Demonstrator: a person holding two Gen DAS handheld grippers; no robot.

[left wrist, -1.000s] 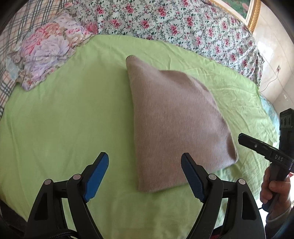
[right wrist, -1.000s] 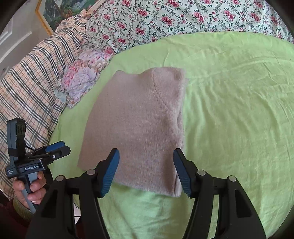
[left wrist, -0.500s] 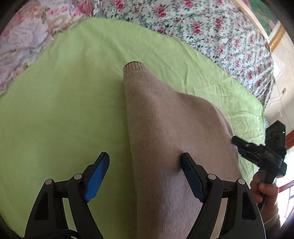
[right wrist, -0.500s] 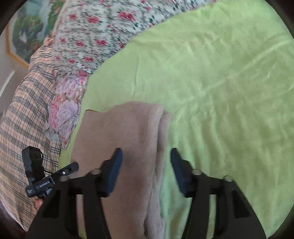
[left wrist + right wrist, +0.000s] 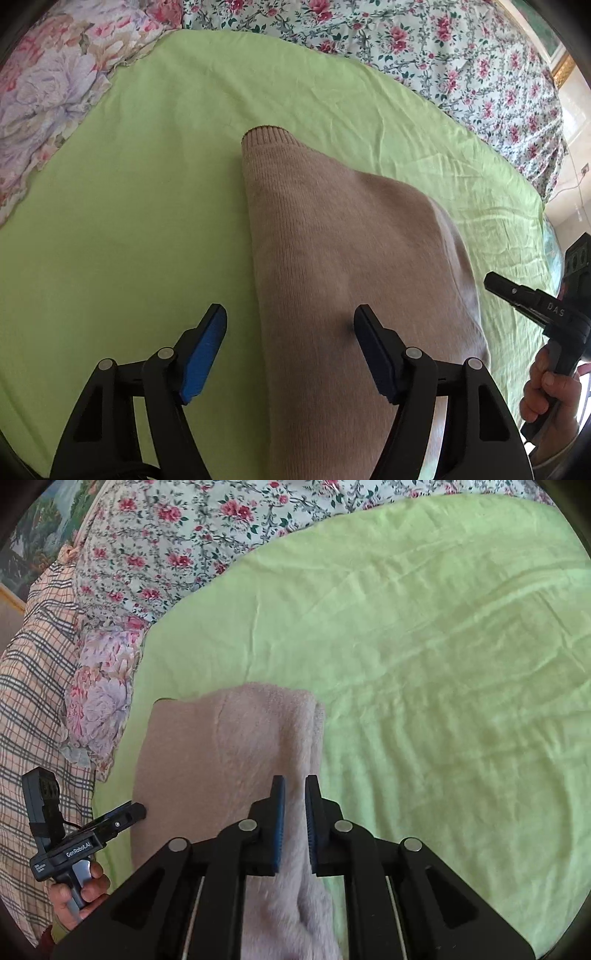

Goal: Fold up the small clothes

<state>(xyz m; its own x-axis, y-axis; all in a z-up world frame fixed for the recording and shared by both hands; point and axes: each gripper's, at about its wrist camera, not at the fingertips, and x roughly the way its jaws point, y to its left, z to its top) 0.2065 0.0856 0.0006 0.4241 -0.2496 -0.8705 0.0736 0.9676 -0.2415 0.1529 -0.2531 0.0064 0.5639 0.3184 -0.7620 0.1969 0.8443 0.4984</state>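
A folded beige knit sweater (image 5: 343,258) lies on the green sheet (image 5: 129,221). My left gripper (image 5: 290,325) is open, its jaws straddling the sweater's near left edge, the right blue pad over the knit. In the right wrist view my right gripper (image 5: 294,797) is shut on the sweater (image 5: 229,753) along its right folded edge, the fabric pinched between the blue pads. The right gripper also shows at the right edge of the left wrist view (image 5: 535,306). The left gripper shows at the lower left of the right wrist view (image 5: 107,823).
A floral pillow (image 5: 48,92) lies at the left of the sheet. A flowered quilt (image 5: 424,48) covers the far side. A plaid blanket (image 5: 29,701) lies to the left in the right wrist view. The green sheet (image 5: 443,664) stretches to the right.
Both grippers moved down and in over the sweater. My right gripper closed from open onto the sweater's right folded edge. My left gripper stayed open.
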